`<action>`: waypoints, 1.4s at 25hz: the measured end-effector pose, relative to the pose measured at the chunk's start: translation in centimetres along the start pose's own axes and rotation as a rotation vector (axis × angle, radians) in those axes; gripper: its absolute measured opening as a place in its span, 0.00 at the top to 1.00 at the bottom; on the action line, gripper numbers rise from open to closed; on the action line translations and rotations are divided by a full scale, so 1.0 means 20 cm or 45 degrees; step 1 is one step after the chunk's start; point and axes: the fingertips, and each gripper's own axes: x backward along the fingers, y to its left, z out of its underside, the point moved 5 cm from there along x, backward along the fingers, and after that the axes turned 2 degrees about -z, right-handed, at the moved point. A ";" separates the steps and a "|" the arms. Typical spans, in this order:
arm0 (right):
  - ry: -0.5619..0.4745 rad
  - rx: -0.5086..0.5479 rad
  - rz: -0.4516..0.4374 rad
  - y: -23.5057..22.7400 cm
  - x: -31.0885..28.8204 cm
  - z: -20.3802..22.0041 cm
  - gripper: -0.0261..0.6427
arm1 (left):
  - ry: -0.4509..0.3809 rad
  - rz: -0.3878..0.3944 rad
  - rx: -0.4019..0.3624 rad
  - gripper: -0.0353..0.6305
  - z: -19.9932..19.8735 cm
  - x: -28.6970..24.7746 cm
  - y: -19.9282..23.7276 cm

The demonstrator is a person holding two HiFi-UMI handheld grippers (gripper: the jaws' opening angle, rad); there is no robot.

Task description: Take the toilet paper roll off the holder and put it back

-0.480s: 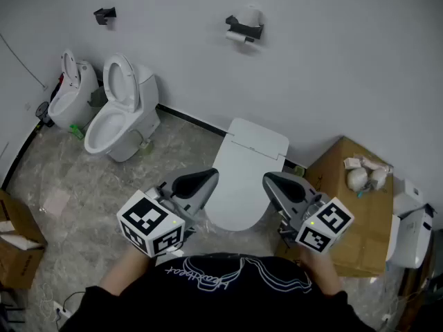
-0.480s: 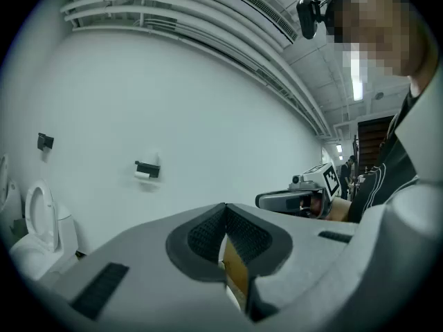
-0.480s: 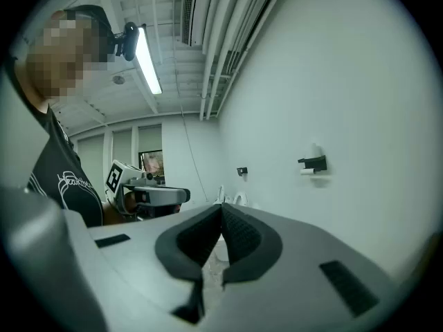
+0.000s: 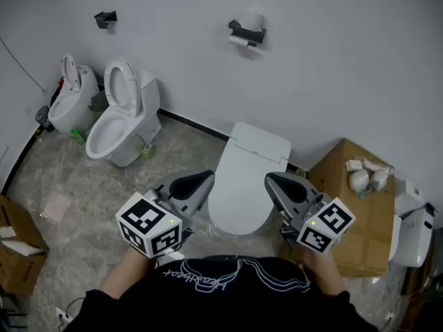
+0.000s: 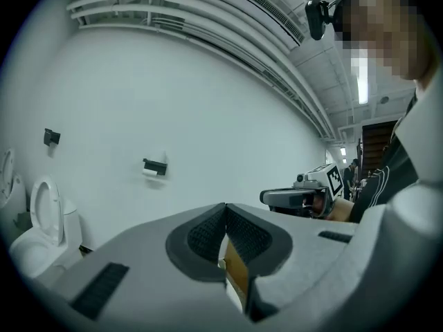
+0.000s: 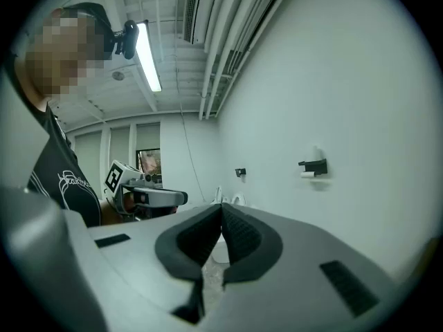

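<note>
A white toilet paper roll (image 4: 255, 21) sits on a black wall holder (image 4: 243, 32) high on the white wall, with a short tail of paper hanging under it. The same holder (image 5: 155, 166) shows small in the left gripper view, and the holder (image 6: 313, 166) again in the right gripper view. My left gripper (image 4: 205, 177) is held low in front of me, jaws shut and empty. My right gripper (image 4: 271, 178) is beside it, also shut with nothing between its pads. Both are far from the roll.
A closed white toilet (image 4: 248, 178) stands straight ahead between me and the wall. Two open toilets (image 4: 124, 116) stand at the left. A cardboard box (image 4: 353, 206) with white bundles on it is at the right. A second black holder (image 4: 105, 18) hangs at the upper left.
The view has shifted slightly; the wall and the toilet sit a little lower and nearer. Both grippers keep their places and stay shut.
</note>
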 end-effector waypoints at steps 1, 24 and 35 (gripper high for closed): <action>-0.005 0.008 0.001 0.01 -0.02 -0.01 0.97 | -0.001 -0.003 0.007 0.94 0.00 0.02 0.02; -0.127 0.046 -0.006 -0.14 -0.39 -0.06 0.51 | -0.075 -0.129 0.120 0.94 -0.06 0.22 0.44; -0.131 -0.058 0.056 -0.69 -0.93 -0.06 0.44 | -0.041 -0.144 0.193 0.94 -0.14 -0.21 1.16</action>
